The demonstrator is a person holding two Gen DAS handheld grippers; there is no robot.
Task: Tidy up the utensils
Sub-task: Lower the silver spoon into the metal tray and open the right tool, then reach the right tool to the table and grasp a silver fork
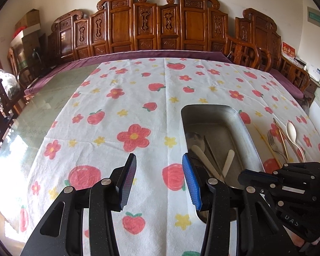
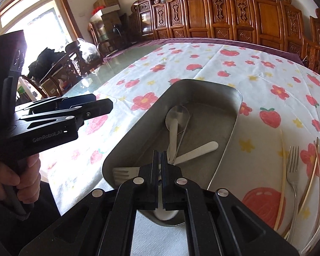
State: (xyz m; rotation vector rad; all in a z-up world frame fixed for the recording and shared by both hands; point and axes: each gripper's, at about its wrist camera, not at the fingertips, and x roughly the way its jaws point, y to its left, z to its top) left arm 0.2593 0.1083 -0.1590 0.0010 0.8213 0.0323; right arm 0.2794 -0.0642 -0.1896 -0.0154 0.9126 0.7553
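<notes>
A steel tray (image 2: 230, 128) (image 1: 245, 128) lies on the flowered cloth and holds a metal spoon (image 2: 178, 114), a white fork (image 2: 122, 172), a white handle (image 2: 202, 148) and thin chopsticks. My right gripper (image 2: 161, 155) is shut on a white spoon (image 2: 165, 214) over the tray's near end; its bowl shows below the jaws. My left gripper (image 1: 159, 162) is open and empty above the cloth, left of the tray. A metal fork (image 2: 292, 166), chopsticks (image 2: 282, 181) and a white spoon (image 1: 292, 132) lie on the cloth right of the tray.
The flowered cloth (image 1: 128, 106) covers a glass-topped table (image 1: 42, 111). Carved wooden chairs (image 1: 151, 25) line the far side. More chairs and boxes (image 2: 104, 6) stand at the left by the window.
</notes>
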